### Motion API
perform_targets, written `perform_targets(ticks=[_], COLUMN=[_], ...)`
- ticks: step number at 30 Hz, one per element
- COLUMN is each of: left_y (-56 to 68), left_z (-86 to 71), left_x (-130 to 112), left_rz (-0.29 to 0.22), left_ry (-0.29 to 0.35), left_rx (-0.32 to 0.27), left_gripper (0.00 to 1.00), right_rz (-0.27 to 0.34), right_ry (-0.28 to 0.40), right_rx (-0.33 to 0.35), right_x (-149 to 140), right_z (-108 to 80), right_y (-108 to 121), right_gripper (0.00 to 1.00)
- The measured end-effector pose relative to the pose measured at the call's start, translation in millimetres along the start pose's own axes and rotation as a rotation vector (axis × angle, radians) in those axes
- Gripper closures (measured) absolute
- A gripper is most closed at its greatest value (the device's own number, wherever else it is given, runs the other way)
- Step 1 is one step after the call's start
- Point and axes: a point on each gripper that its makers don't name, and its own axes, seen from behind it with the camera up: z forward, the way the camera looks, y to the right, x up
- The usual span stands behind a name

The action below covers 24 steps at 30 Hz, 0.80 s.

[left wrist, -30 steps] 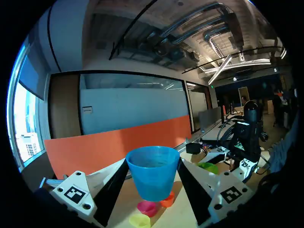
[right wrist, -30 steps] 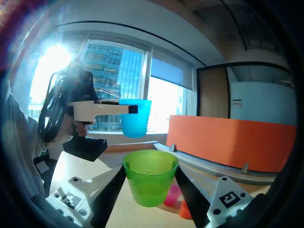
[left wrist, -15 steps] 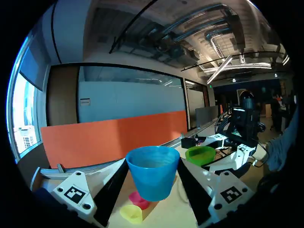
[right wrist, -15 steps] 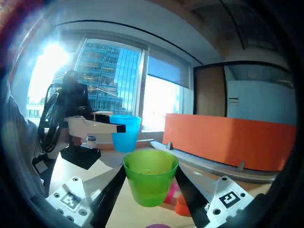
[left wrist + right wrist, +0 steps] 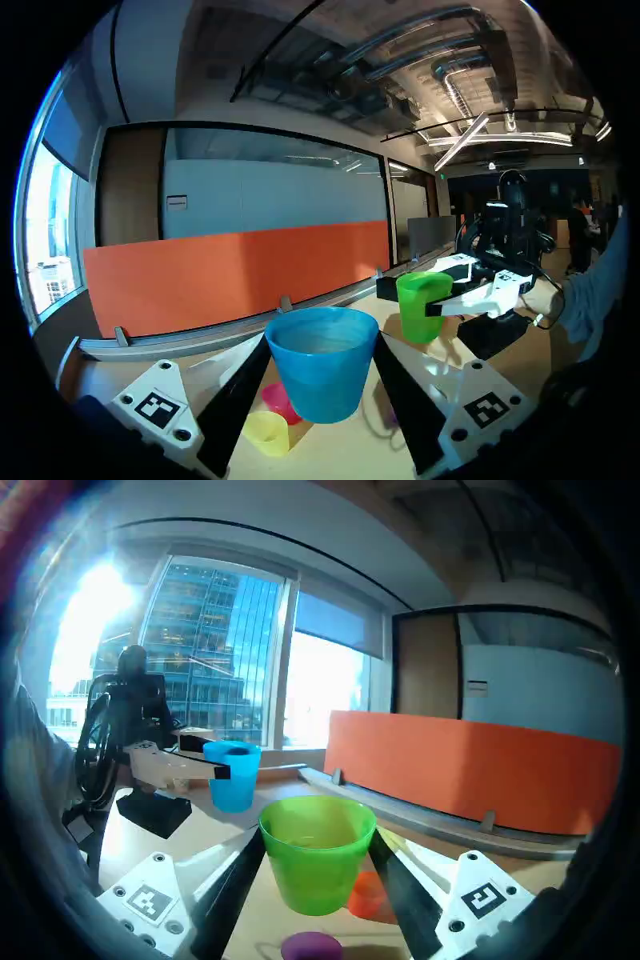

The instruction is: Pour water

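The blue cup [image 5: 322, 364] is see-through plastic, smooth and a bit shiny. The green cup [image 5: 318, 852] is the same kind of plastic and lets light through. The tabletop [image 5: 344, 452] looks like pale, smooth wood. The orange board [image 5: 224, 272] looks flat and matt. The window [image 5: 216, 680] is shiny glass. The pipes [image 5: 400, 40] up top look like dull metal.

This is an open-plan office. Exposed ducts [image 5: 400, 36] and strip lights [image 5: 462, 144] run overhead. Tall windows [image 5: 320, 688] face glass towers [image 5: 200, 672].
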Motion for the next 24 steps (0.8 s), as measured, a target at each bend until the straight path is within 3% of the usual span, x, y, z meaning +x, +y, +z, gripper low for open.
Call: perform_targets(ticks=[12,24], left_y=[6.1,12.5], left_z=[-4.6,-3.7], left_x=[-22.3,-52.1], left_rz=[-0.004,-0.001], left_ry=[-0.026,-0.092], left_rx=[-0.015,-0.041], left_gripper=[0.12,0.13], right_rz=[-0.002,0.009], right_ry=[-0.031,-0.065], right_rx=[-0.057,-0.098], right_x=[-5.4,-13.7], right_z=[-26.5,-49.0], right_y=[27.3,48.4], right_gripper=[0.11,0.10])
